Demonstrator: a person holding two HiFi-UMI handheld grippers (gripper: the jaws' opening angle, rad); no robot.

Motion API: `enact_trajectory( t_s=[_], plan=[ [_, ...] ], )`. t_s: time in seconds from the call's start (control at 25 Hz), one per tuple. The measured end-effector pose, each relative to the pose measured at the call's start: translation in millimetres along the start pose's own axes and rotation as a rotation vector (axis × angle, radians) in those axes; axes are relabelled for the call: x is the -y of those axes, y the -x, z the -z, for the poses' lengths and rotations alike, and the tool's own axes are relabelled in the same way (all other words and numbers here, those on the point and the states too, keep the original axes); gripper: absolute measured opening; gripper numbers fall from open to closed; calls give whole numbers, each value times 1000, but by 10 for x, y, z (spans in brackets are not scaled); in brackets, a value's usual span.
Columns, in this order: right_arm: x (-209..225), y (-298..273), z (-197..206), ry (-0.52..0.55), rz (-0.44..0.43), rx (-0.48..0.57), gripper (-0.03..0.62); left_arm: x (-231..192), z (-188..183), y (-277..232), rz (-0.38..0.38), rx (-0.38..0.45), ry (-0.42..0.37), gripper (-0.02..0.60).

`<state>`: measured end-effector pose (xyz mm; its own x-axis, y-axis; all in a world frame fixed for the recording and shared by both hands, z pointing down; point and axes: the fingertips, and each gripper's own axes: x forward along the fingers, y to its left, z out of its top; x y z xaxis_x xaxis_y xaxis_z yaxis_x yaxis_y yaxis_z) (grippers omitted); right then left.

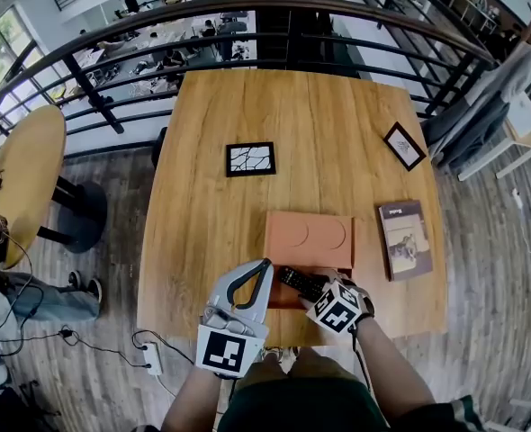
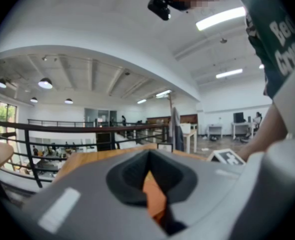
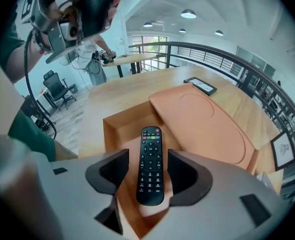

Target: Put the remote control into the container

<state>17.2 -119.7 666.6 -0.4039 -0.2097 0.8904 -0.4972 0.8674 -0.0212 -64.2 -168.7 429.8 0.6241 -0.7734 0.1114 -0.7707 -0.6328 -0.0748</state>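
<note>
1. Slim black remote [image 3: 150, 165], rows of buttons with coloured keys at the far end, sits in the open end of the orange box [image 3: 112, 129] on the desk [image 1: 211, 124].
2. A lid [image 3: 207, 119] (two round dents) covers the box's far part.
3. The right claw [image 3: 148, 170] is spread, with a gap on either side of the remote. The left claw [image 2: 148, 159] is clenched and empty.
4. Whether the remote touches the box floor is unclear.

Table [image 1: 211, 205] wood, smooth satin sheen; remote control [image 3: 150, 166] black matt plastic; container [image 3: 112, 126] smooth matt terracotta, material unclear; far railing [image 1: 274, 5] dark metal.
</note>
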Motion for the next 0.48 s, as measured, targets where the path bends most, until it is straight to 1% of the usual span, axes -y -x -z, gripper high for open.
enact_trajectory(
  t_s=[0.16, 0.32, 0.48],
  plan=[
    [0, 188, -154, 17, 30, 77, 244, 47, -23, 8, 14, 5, -8, 2],
    [18, 420, -297, 16, 78, 145, 242, 69, -81, 4, 24, 22, -14, 2],
    [27, 721, -491, 16, 136, 249, 242, 97, -104, 10, 36, 28, -11, 2]
  ],
)
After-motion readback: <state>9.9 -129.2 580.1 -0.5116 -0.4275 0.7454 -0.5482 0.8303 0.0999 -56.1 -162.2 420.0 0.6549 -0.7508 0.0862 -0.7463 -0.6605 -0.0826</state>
